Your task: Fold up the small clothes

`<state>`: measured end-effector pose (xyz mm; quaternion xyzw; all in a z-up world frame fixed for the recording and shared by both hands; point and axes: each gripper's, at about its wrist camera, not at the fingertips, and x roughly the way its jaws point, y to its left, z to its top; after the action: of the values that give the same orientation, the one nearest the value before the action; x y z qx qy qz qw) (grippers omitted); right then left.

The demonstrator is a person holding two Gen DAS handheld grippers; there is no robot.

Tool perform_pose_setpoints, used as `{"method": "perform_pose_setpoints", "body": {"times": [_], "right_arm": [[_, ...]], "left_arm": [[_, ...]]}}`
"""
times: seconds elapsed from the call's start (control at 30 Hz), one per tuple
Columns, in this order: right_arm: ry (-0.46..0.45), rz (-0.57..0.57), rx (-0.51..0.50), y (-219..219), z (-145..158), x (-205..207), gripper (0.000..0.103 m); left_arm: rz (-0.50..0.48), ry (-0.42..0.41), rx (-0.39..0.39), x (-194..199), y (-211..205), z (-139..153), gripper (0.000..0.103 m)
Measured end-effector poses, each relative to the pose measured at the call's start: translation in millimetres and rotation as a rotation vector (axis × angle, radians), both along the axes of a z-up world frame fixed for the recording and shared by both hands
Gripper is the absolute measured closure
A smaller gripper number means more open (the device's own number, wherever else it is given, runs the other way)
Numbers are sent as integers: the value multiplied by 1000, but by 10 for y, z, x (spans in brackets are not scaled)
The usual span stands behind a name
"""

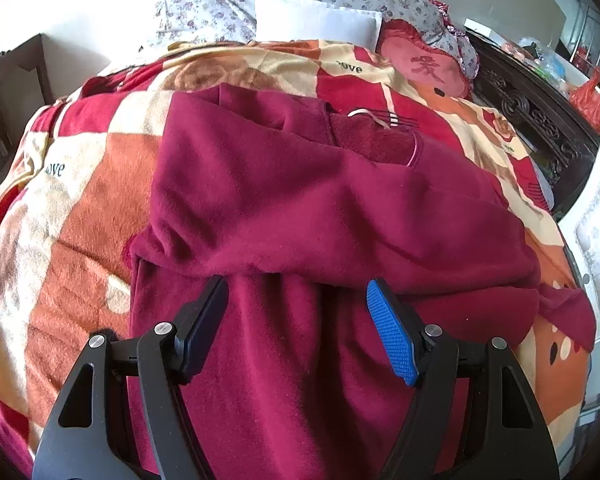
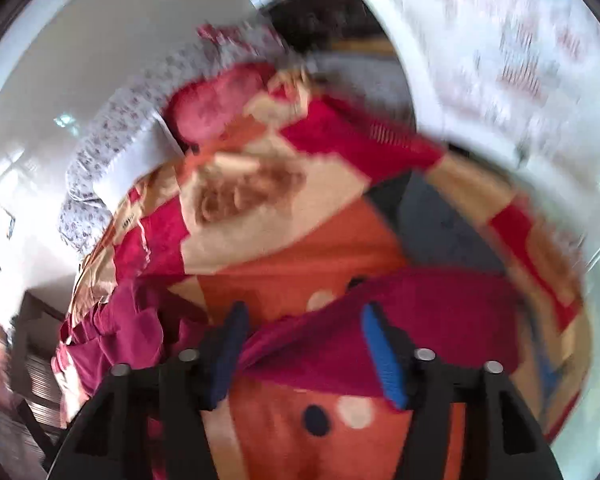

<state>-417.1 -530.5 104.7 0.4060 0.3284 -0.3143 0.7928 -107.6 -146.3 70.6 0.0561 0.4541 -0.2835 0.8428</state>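
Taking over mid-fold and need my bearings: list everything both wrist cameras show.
Garment: one, maroon fleece, spread on the bed, partly folded.
Blanket: one, red, orange and cream, covers the bed.
Heart cushion: one, pink-red, at the head end.
White pillow: one, beside the cushion.
Floral bedding: white with small flowers, behind the pillow.
Carved frame: dark wood, right of the bed.
Red bag: one, far right.
Left gripper: black, blue pads, open above the garment.
Right gripper: open over a maroon edge; blurred.
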Motion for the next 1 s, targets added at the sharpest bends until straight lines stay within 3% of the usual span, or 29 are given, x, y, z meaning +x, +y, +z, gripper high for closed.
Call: {"method": "perform_pose_setpoints", "body": {"times": [0.27,0.33,0.43,0.5,0.6,0.73,0.9,1.0], "right_arm": [[23,-134,155,-369,-633,191,49],[39,-161,188,-462,-762,177,69],[36,-161,165,-483,-797,107,90],[31,-145,144,-462,-750,62,95],[-49,-117,84,-401,-441,25,96],[-196,-7,-76,-233,348,255,96],[-320,294,-256,418,1281,1008,96],[-328,499,-316,990,1457,1521,96]], "left_arm": [[19,7,3,56,114,-40,31],[29,12,-4,72,166,-45,31],[47,6,-7,96,247,-42,31],[67,11,-19,137,304,-44,31],[90,20,-39,197,369,-25,31],[112,8,-72,244,455,71,31],[159,-15,-116,330,620,231,31],[204,-16,-150,424,779,305,31]]}}
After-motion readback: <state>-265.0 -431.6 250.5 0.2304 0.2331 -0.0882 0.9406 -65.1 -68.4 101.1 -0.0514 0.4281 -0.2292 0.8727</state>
